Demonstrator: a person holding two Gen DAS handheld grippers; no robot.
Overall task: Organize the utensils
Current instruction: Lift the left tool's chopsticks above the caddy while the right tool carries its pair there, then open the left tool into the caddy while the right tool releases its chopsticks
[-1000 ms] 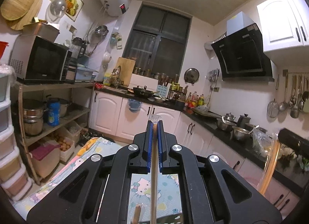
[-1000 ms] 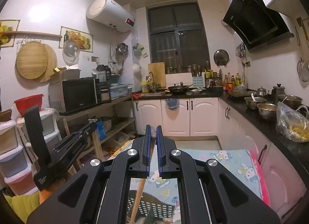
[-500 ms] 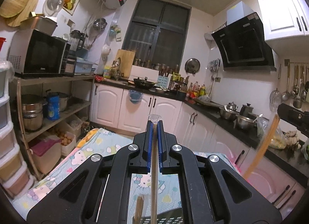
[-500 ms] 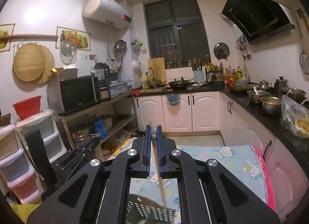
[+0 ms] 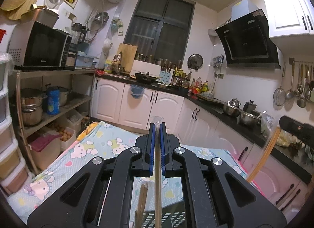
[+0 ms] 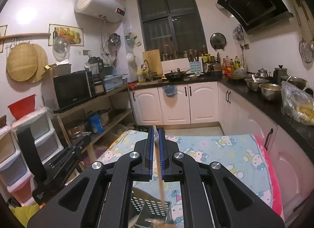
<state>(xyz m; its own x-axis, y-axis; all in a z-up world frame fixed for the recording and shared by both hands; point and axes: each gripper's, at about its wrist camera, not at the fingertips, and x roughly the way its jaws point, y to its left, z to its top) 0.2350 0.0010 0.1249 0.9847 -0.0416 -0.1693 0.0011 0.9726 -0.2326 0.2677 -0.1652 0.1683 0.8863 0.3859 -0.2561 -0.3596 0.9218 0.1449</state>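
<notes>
Leftmost, in the left wrist view, a microwave (image 5: pixel 42 46) sat on a wooden shelf against the wall. At centre, the left gripper (image 5: pixel 157 127) was clamped on a thin wooden chopstick (image 5: pixel 157 179), its blue pads pressed against the stick, whose clear-wrapped tip poked out past the fingertips. The stick ran down toward a dark perforated utensil holder (image 5: pixel 162 218) at the bottom edge, where other wooden sticks (image 5: pixel 142 198) already stood. The holder rested on a table covered with a cartoon-cat cloth (image 5: pixel 94 149). Far right, the other gripper's black body showed, with a second stick slanting below it.

Similarly, in the right wrist view, the left gripper's black body appeared at the left edge. At centre, the right gripper (image 6: pixel 156 129) was closed on its own wooden stick (image 6: pixel 160 179), which slanted down into the perforated holder (image 6: pixel 151 208). To the right lay the dark countertop (image 6: pixel 261 102).
</notes>
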